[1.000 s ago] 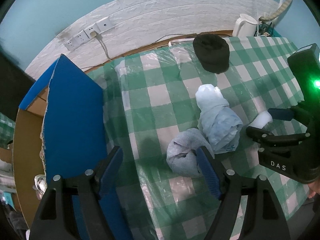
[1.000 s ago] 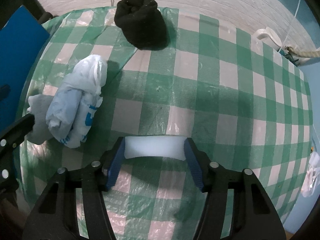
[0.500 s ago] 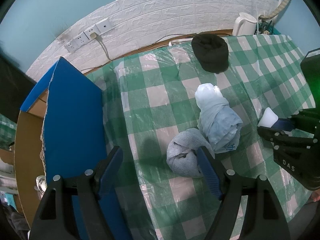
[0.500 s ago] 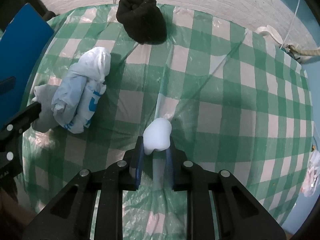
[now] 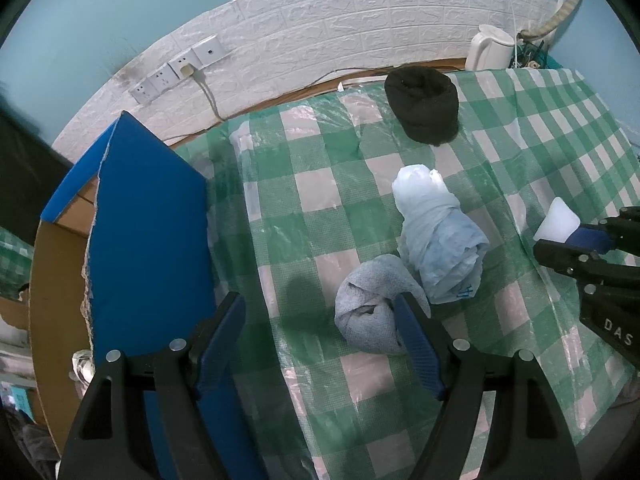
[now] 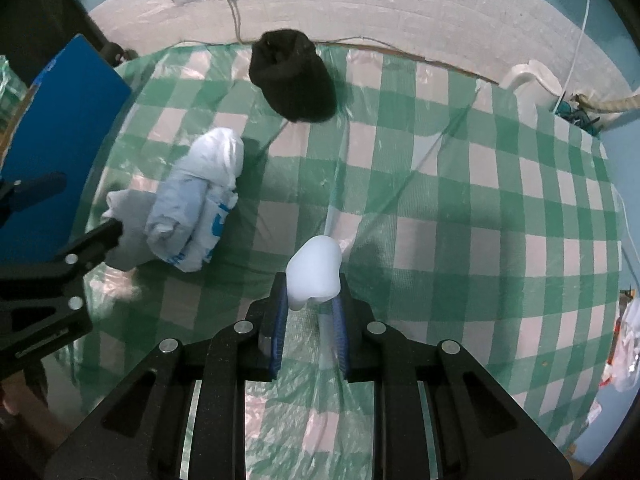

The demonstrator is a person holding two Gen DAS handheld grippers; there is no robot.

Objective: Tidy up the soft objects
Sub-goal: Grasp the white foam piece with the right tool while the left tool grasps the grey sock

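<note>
Centrally in the right wrist view, we see the right gripper (image 6: pixel 308 300) with its jaws drawn close together, having just closed, and pinching a white foam block (image 6: pixel 314 270) that bulges out above the blue pads. The block appears lifted just off the green-checked desk (image 6: pixel 460 208), though the fisheye view makes the gap hard to judge. At 10 o'clock from the block lies a pale blue plastic-wrapped bundle (image 6: pixel 200 200), touching a grey cloth (image 6: pixel 120 216) on its 8 o'clock side. At 12 o'clock, near the far edge of the desk, sits a black knitted hat (image 6: pixel 294 76).

From the left wrist view, we see the left gripper (image 5: pixel 320 344) with its jaws spread wide and nothing clamped between them. Its right finger overlaps the grey cloth (image 5: pixel 372 312) in the picture; whether it touches we cannot tell. A blue box flap (image 5: pixel 148 240) stands at 9 o'clock, beside the desk (image 5: pixel 312 216). The bundle (image 5: pixel 436 240) lies at 1 o'clock from the cloth, the hat (image 5: pixel 424 108) farther toward 12 o'clock, and the right gripper (image 5: pixel 580 240) holds the foam block (image 5: pixel 558 226) at 3 o'clock.
</note>
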